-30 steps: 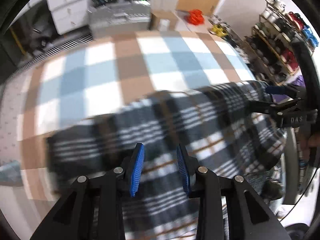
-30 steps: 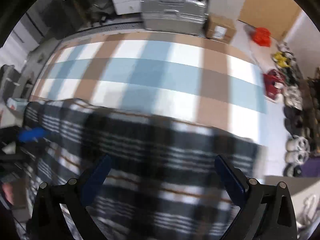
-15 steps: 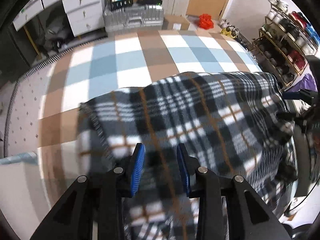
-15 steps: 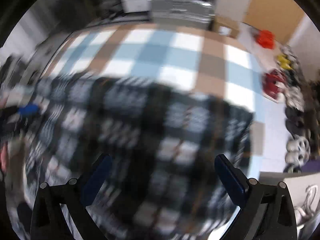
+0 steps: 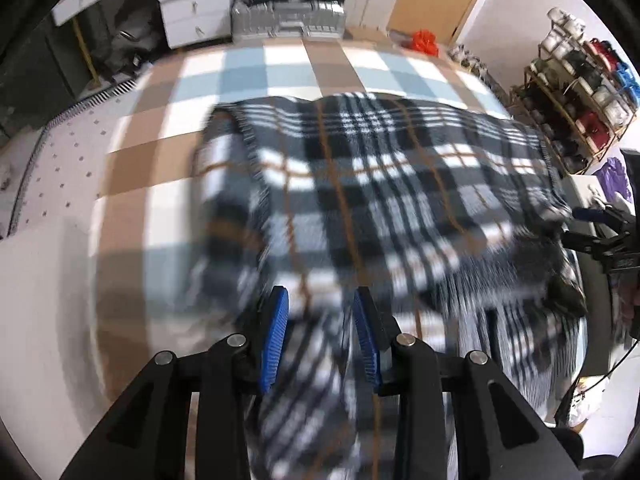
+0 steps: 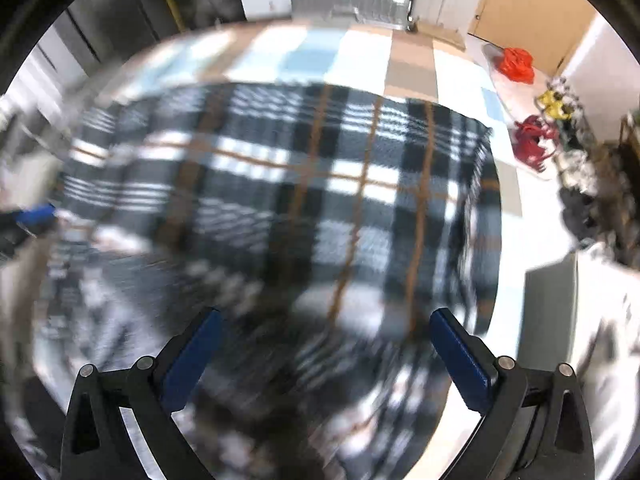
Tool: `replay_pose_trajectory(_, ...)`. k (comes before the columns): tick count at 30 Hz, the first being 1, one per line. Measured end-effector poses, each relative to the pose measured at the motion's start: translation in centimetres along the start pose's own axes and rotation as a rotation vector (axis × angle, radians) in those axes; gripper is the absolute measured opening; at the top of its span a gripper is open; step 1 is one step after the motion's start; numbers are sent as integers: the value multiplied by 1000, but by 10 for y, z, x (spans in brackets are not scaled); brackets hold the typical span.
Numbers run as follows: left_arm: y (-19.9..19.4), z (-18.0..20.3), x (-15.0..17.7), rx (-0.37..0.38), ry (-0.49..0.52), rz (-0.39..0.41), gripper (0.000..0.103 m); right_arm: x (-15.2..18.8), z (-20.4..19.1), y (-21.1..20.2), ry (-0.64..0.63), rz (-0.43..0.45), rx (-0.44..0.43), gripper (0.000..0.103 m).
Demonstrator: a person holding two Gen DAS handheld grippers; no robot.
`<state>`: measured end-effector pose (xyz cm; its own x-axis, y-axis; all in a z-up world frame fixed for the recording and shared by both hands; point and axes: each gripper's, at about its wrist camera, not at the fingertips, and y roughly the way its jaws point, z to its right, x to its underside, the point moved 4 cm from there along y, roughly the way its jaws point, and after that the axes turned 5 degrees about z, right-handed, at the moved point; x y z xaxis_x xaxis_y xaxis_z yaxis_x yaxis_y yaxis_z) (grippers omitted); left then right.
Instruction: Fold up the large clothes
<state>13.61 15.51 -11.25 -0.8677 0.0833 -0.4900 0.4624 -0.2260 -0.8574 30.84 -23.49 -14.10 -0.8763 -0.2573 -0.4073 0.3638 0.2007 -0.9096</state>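
Jaws of the left gripper stand partly closed with plaid cloth bunched between the blue pads; blur hides whether the pads press on it, so I cannot tell if it is pinched. On the right gripper the jaws are spread wide, the cloth passing under and between them with no pad visibly on it.

The cloth is a large plaid blanket, black, white and grey with thin orange lines, lying on a bed whose checked cover shows blue, tan and white squares at the far side. Its left edge is doubled over, and a fringed edge runs along the near right part. Near parts of it hang off towards the grippers.

It looks soft, thick and limp, likely light for its size but prone to sag and drag. A hold at a corner or along a hem, one gripper at each end, should keep the fold line straight; a hold in the middle would only bunch it.

Further out, a grey case sits beyond the bed's far end with dark items on its lid, white drawers are closed, and a shoe rack at far right holds many pairs.
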Motion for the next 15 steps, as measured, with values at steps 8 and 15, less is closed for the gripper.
replay_pose_trajectory(8,-19,-40,96,28,-106,-70,28,123,-4,-48,-94,27,-78,103)
replay_pose_trajectory(15,4,-60,136,222,-336,-156,28,174,15,-34,46,8,-217,103)
